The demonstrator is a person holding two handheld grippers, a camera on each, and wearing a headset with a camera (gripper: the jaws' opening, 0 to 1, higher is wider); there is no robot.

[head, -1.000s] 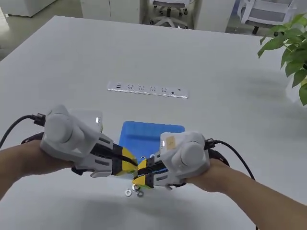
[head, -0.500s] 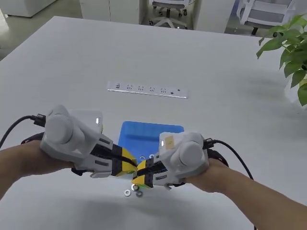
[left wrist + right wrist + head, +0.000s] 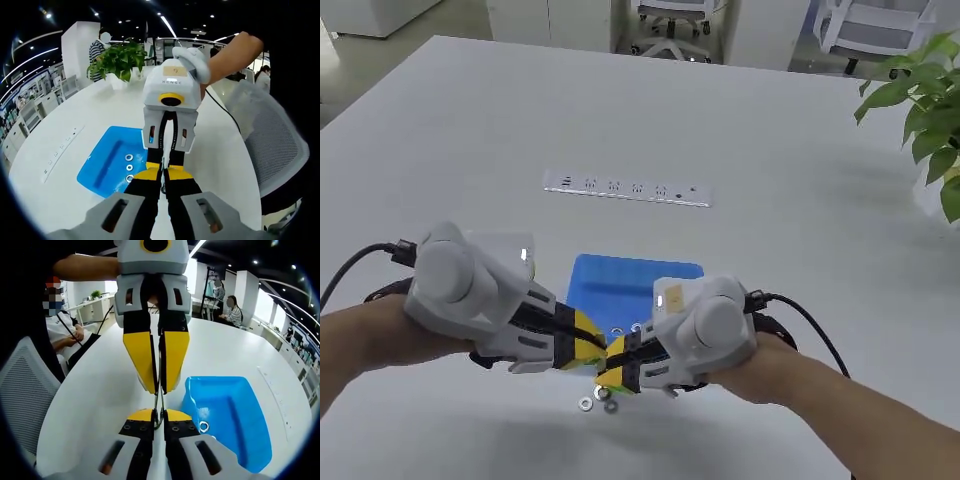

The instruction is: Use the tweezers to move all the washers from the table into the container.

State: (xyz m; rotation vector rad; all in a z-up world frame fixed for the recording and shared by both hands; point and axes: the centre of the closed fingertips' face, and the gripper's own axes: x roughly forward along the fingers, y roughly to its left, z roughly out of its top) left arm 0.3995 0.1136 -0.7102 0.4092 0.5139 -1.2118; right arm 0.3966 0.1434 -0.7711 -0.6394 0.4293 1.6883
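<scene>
Over the table's near edge my two grippers meet tip to tip. The left gripper [image 3: 594, 345] [image 3: 162, 176] and the right gripper [image 3: 611, 372] [image 3: 159, 416] are both shut on thin metal tweezers [image 3: 158, 404] [image 3: 162, 146] that run between them. Just beyond the fingertips lies the blue container [image 3: 625, 282] [image 3: 107, 165] [image 3: 235, 415], with washers [image 3: 129, 167] [image 3: 203, 426] lying in it. A few loose washers [image 3: 596, 400] lie on the white table [image 3: 740, 150] right below the jaws.
A white power strip [image 3: 625, 188] lies beyond the container. A green plant [image 3: 930, 110] stands at the right edge, and office chairs [image 3: 670, 25] line the far side. A mesh chair [image 3: 272, 145] stands behind the right hand. People sit at desks in the background.
</scene>
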